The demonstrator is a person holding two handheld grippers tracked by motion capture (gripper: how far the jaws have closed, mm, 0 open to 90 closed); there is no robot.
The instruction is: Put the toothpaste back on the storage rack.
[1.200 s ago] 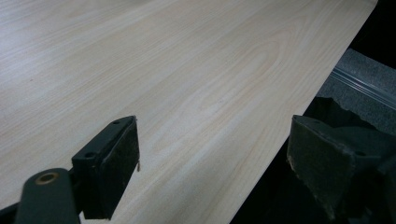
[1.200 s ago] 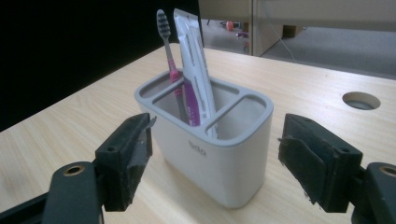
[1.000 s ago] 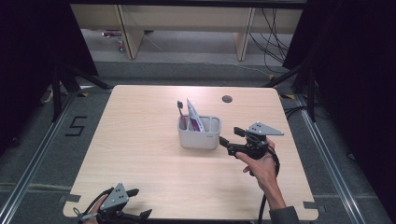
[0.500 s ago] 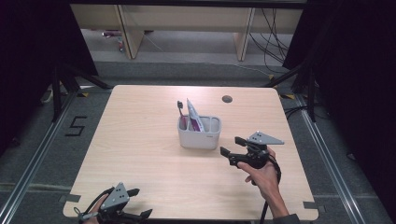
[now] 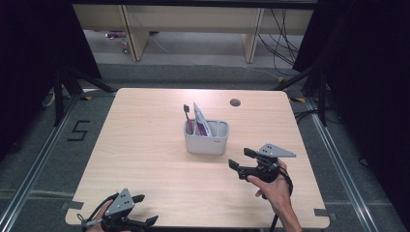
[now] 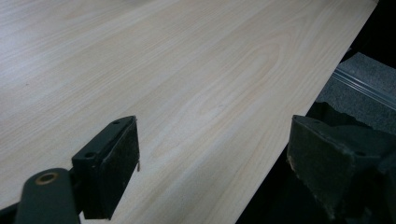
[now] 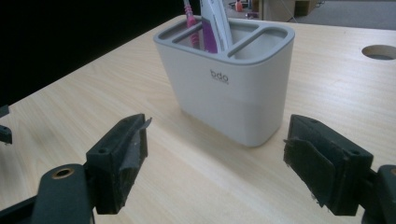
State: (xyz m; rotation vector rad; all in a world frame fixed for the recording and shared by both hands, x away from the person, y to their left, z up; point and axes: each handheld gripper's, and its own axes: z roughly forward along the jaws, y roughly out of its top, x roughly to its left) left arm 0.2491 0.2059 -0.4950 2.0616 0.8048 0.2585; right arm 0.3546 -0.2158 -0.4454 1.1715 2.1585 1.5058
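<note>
Hovering near the grey holder (image 5: 206, 137), the right gripper (image 5: 245, 163) hangs just above the bench (image 5: 145, 159) with its fingers (image 7: 122, 161) spread wide and empty — the holder stands mid-bench, just ahead of them. A toothbrush (image 5: 186, 116) with a pink handle and a white-and-purple tube (image 5: 201, 121) stand upright in its compartments on the side away from the gripper, while the near compartment looks empty. The step in hand seems to be done with the holder or paused beside it; any next grasp calls for moving forward and up to the tube. The left gripper (image 5: 145, 212) rests at the near bench edge, fingers wide, empty. The holder's front reads "bdo" — smaller print beneath is unreadable. A "5" (image 5: 79, 130) marks the floor.
</note>
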